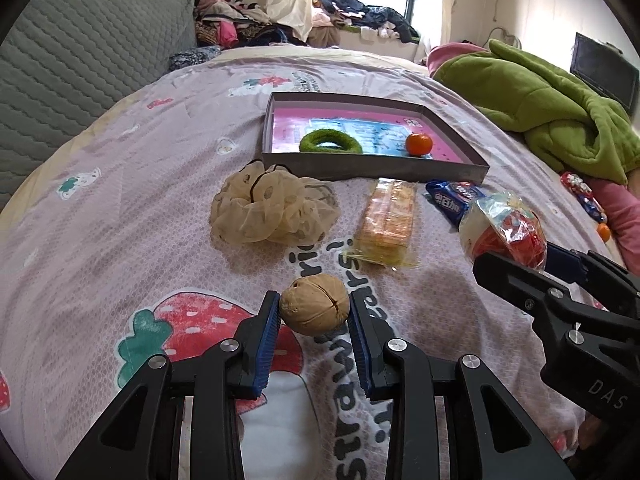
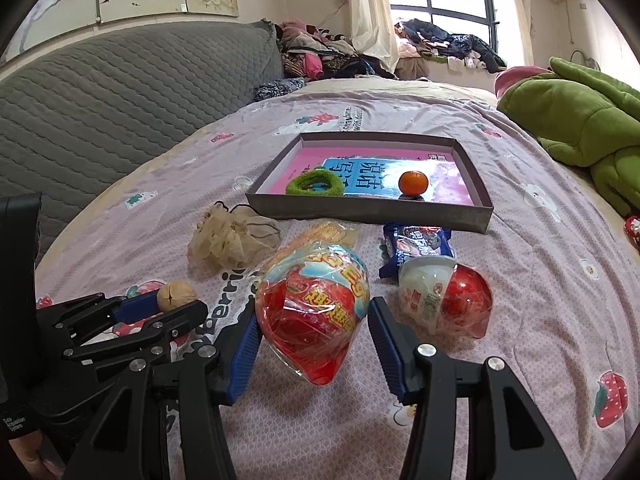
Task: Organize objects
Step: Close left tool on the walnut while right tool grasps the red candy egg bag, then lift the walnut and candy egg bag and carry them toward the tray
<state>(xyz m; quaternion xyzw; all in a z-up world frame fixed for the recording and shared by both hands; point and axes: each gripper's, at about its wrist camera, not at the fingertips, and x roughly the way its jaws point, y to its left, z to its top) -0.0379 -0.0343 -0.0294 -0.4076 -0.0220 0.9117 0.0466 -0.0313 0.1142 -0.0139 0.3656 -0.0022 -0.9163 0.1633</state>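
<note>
My left claw (image 1: 313, 312) pinches the walnut (image 1: 314, 309) at lower centre; round shell could squirt out. My right claw (image 2: 312, 330) straddles the wrapped egg toy (image 2: 314, 314), seemingly touching only one pad; slick film may slip short of the tray (image 2: 366, 216).

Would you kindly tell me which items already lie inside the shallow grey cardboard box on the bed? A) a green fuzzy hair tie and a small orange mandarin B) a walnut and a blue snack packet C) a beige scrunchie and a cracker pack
A: the green fuzzy hair tie and small orange mandarin rest inside the shallow grey cardboard box.
</note>
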